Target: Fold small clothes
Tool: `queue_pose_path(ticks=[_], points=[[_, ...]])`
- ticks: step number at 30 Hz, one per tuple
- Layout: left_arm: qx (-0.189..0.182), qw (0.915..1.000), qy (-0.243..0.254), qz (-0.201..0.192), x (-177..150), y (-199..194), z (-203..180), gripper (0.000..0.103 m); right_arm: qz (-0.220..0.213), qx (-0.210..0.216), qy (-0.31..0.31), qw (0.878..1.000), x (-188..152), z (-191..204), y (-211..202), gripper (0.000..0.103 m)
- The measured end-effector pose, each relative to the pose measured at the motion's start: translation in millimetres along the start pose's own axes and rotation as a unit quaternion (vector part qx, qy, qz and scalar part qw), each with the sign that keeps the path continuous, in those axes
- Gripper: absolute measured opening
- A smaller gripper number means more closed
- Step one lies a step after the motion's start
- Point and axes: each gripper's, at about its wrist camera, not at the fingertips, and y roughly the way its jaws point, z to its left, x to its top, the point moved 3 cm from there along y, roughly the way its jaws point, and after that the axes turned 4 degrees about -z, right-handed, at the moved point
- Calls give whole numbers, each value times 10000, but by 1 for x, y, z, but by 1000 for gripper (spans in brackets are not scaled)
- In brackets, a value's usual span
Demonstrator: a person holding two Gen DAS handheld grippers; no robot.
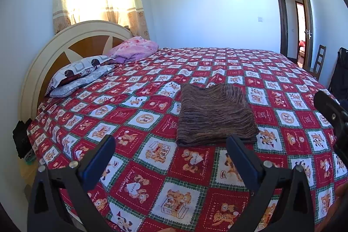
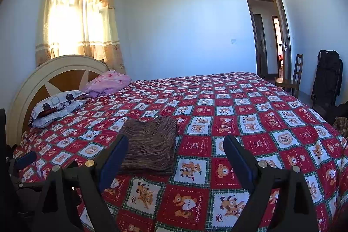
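The brown top (image 1: 215, 114) lies folded flat on the bed (image 1: 152, 166) w/ the bear cover, well away from the pillows (image 1: 82, 71), so folding looks done, & the left gripper (image 1: 171, 158) & right gripper (image 2: 176, 158) are both wide open, holding nothing.

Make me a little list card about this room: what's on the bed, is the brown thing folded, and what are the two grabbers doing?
Place: bedroom, bed with red teddy-bear bedspread
Brown garment: folded into a flat rectangle, lying on the bedspread
Left gripper: open, holding nothing, above the bedspread near the garment's front edge
Right gripper: open, holding nothing; the garment lies ahead, toward its left finger
Pillows: two stacked by the headboard
Pink blanket: bundled beside the pillows
Door: open
Chair: beside the door
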Motion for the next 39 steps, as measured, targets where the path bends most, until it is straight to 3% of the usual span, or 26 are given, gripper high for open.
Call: queue_pose_path(ticks=[34, 39], points=[[65, 9998, 105, 171, 0, 18, 1, 103, -18, -169, 30, 9999, -5, -4, -2, 90], [-259, 9986, -155, 435, 0, 31, 4, 103, -7, -206, 40, 9998, -6, -5, -1, 90]])
